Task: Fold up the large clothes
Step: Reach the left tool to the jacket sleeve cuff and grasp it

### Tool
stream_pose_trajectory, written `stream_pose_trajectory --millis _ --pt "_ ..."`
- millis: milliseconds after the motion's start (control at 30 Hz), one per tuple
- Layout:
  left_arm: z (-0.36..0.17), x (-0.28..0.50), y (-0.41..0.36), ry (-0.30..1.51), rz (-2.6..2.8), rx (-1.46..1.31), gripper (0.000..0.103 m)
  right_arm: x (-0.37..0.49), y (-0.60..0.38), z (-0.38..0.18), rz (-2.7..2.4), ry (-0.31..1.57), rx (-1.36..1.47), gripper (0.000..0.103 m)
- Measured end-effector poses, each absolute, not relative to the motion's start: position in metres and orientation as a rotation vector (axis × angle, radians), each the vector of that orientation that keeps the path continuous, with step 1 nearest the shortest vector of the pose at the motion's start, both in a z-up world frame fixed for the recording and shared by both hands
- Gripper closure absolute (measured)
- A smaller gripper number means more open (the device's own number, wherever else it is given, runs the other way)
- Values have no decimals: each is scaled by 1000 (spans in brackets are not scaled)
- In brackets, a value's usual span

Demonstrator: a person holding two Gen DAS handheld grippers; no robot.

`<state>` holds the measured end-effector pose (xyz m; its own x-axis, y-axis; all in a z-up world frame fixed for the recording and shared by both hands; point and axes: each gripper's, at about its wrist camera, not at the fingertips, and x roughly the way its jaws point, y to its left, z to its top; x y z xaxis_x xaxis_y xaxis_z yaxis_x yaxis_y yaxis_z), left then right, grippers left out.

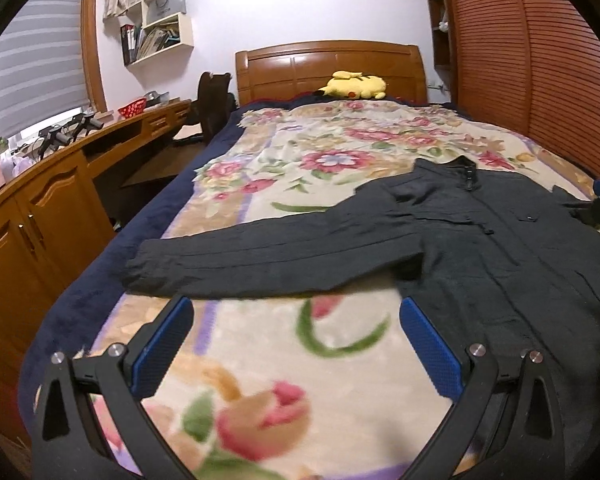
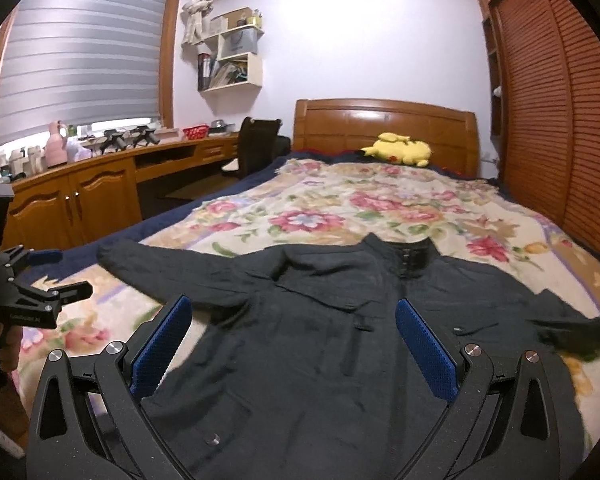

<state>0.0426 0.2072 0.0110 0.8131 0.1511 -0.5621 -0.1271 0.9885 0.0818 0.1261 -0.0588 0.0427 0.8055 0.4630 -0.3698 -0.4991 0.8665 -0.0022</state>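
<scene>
left wrist view: my left gripper (image 1: 296, 344) is wide open over the flowery blanket (image 1: 300, 360). my right gripper (image 2: 292, 344) is wide open above the dark jacket (image 2: 340, 340), which lies flat on the bed.

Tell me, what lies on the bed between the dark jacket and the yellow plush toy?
Only bare floral blanket. The right wrist view shows nothing lying between the jacket collar and the plush toy.

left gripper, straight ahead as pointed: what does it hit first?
Probably the jacket's outstretched sleeve, lying flat across the blanket just past the open left gripper. Depth is unclear; if angled downward, blanket first.
</scene>
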Motion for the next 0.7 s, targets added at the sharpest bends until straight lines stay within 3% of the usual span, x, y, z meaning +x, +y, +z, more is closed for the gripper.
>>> stream_pose_trajectory --millis 700 --pt "-33 123 378 764 308 -66 4 164 -6 -7 634 476 -200 0"
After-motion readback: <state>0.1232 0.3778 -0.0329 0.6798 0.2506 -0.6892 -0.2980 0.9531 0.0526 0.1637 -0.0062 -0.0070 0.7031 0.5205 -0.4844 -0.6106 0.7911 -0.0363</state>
